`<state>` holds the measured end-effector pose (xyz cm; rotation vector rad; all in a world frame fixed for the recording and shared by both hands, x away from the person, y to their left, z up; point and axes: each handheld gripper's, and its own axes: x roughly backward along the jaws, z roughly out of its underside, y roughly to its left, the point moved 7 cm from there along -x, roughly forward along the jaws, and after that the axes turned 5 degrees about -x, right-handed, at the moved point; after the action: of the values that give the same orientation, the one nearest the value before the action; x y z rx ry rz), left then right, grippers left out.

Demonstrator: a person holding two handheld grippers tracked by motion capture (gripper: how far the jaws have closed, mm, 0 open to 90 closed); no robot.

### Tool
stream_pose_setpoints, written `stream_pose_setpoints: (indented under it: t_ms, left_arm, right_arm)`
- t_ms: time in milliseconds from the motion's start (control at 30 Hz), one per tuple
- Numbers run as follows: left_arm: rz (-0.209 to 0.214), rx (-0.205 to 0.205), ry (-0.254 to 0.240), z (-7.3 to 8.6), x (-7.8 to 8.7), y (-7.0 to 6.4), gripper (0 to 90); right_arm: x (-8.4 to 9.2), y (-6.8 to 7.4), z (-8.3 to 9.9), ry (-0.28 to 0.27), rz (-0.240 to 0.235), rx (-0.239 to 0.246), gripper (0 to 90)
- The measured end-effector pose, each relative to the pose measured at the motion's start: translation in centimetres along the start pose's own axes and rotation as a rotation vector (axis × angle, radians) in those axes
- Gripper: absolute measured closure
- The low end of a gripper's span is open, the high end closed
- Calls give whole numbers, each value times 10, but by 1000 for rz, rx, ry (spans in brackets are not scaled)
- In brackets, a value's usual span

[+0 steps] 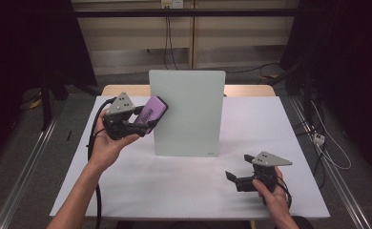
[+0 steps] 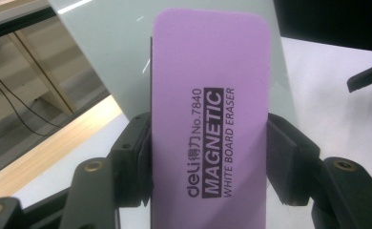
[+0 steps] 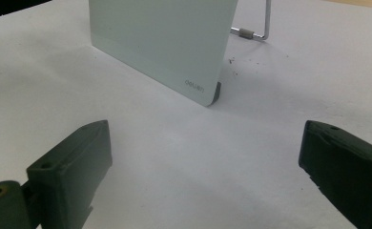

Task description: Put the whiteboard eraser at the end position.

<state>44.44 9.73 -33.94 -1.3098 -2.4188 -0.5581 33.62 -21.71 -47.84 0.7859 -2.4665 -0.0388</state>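
My left gripper (image 1: pixel 145 121) is shut on a purple magnetic whiteboard eraser (image 1: pixel 152 110), held above the table at the left edge of the upright pale-green glass whiteboard (image 1: pixel 188 112). In the left gripper view both black pads (image 2: pixel 137 157) clamp the long sides of the eraser (image 2: pixel 208 119), whose printed face points at the camera; the whiteboard (image 2: pixel 112 52) stands right behind it. My right gripper (image 1: pixel 232 177) rests low at the front right of the table, jaws wide apart with nothing between them. Its own view looks toward the whiteboard's (image 3: pixel 160 43) lower corner.
The white tabletop (image 1: pixel 184 181) spreads around the board. A metal stand wire (image 3: pixel 265 24) props the board from behind. A wooden strip (image 1: pixel 251 89) runs along the table's far edge. Cables lie on the floor at the right (image 1: pixel 325 143).
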Motion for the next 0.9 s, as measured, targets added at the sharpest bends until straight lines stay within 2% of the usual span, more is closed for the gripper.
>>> stream_pose_setpoints:
  t_ms: [233,400,433,500,667,767,900]
  left_arm:
    - [54,8,26,3,-2,-4,409]
    - [66,10,49,6,-3,-7,409]
    - [71,-4,61,7,-2,-7,409]
    - [80,8,62,7,-3,-9,409]
    - [106,3,83,9,-3,-14,409]
    - [99,13,97,10,-5,-15,409]
    - [115,-1,127,12,-9,-19,409]
  right_arm:
    - [-2,0,-1,5,7,-1,39]
    - [-3,-2,-1,3,9,-8,39]
    - [-3,-1,-1,3,8,-6,39]
    - [-2,-1,-1,3,6,-8,39]
    - [-3,-2,-1,2,7,-7,39]
    - [-3,-1,-1,4,4,-4,39]
    - [-3,-1,-1,4,0,-4,39]
